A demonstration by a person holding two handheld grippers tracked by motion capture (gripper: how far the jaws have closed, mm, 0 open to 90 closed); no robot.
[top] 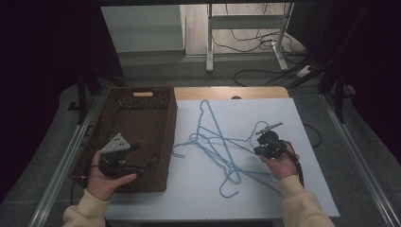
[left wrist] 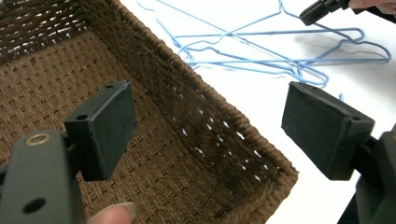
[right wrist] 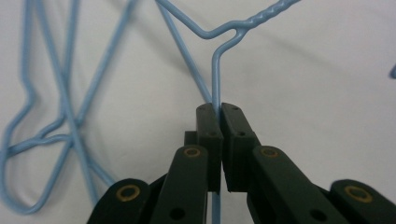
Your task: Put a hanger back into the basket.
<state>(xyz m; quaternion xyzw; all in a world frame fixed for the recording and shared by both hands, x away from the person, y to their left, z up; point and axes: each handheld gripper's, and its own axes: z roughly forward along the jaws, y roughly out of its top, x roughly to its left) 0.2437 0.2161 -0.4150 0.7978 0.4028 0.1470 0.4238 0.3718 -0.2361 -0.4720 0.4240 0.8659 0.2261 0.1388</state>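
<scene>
Pale-blue wire coat hangers (top: 222,146) lay tangled in a loose pile at the centre of the white worktop (top: 312,189), just right of the dark-brown woven basket (top: 161,101). The right tongs (top: 268,128), at centre right of the high view, were clamped narrow on the thin wire of one hanger (right wrist: 215,79), just below its twisted neck. In the right gripper view that wire ran straight up from between the pads, in line with the tongs, before bending into the twist at the upper centre of the frame. The gripped hanger lay left of the right tongs, its body crossing the others, so a lift would probably drag the neighbours. The left tongs (top: 152,164) hung wide and empty over the basket's near right corner, with its right pad (left wrist: 322,128) past the rim.
</scene>
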